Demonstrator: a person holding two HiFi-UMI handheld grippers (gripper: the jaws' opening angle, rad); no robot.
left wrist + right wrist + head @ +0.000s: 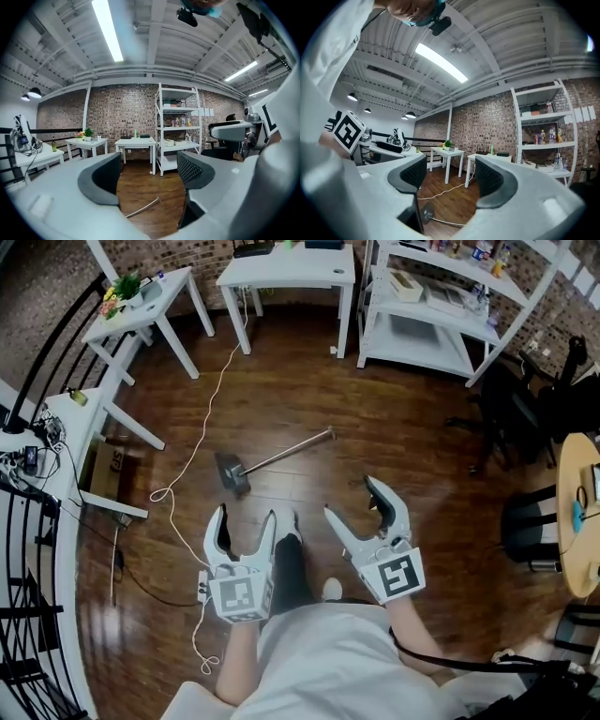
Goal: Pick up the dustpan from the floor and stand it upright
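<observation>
The dustpan (233, 473) lies flat on the wooden floor, its dark pan towards me and its long metal handle (291, 451) running away to the upper right. Both grippers hang short of it, above the floor. My left gripper (247, 517) is just below the pan, its jaws open and empty. To the pan's lower right, my right gripper (351, 499) also stands open with nothing in it. The left gripper view shows the handle (143, 207) on the floor beyond the left gripper (147, 180). In the right gripper view the pan (425, 214) lies low between the right gripper (450, 180) jaws, far off.
A white cable (192, 460) snakes across the floor left of the dustpan. White tables (291, 268) (150, 306) and a white shelf unit (431, 329) line the brick wall. Black chairs (525, 413) and a round wooden table (579, 512) stand right. A cardboard box (108, 470) sits left.
</observation>
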